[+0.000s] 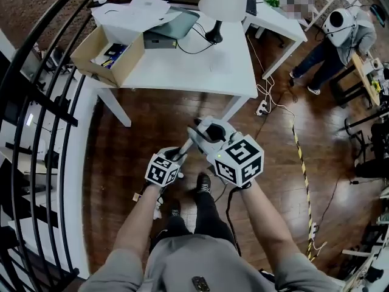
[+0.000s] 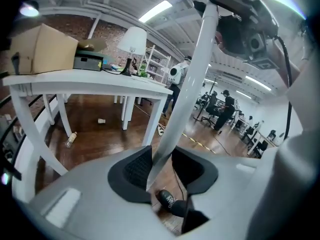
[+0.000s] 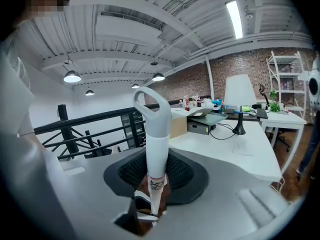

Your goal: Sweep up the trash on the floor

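Two grippers (image 2: 161,170) (image 3: 154,174), one white handle (image 3: 157,146), one lamp (image 1: 222,2), one cardboard box (image 1: 109,56).

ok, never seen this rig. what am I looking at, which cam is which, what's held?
No robot: a person carries a two-jaw gripper in each hand; the marker cubes are part of them. The head view looks down at the wooden floor and a white table with a cardboard box and lamp. The other two cameras ride on the left gripper and right gripper, looking along their jaws. Both are closed on a white handle, apparently the same one; the right gripper view shows its looped end. Under the table lie a bottle and a cup.
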